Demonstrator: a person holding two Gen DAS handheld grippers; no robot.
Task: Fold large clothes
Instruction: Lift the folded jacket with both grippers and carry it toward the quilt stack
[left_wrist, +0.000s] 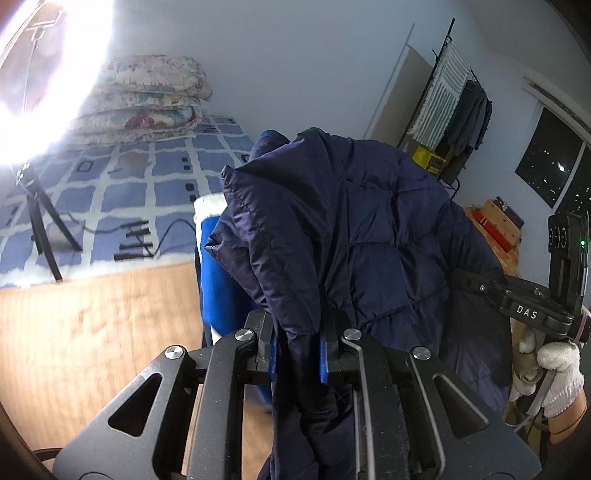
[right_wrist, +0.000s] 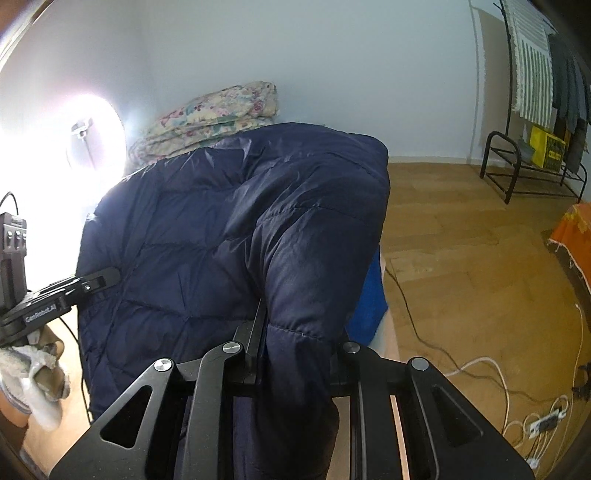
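Note:
A dark navy quilted puffer jacket hangs in the air between both grippers, bunched and draped over them. My left gripper is shut on a fold of its fabric, the blue pads pressing on either side. The same jacket fills the middle of the right wrist view, where my right gripper is shut on a thick padded fold that hides its fingertips. The right gripper's body shows at the right of the left view, held by a white-gloved hand. A bright blue cloth hangs behind the jacket.
A bed with a blue checked cover and stacked floral quilts lies at the left. A glaring ring lamp stands on a tripod. A clothes rack and cables occupy the wooden floor at the right.

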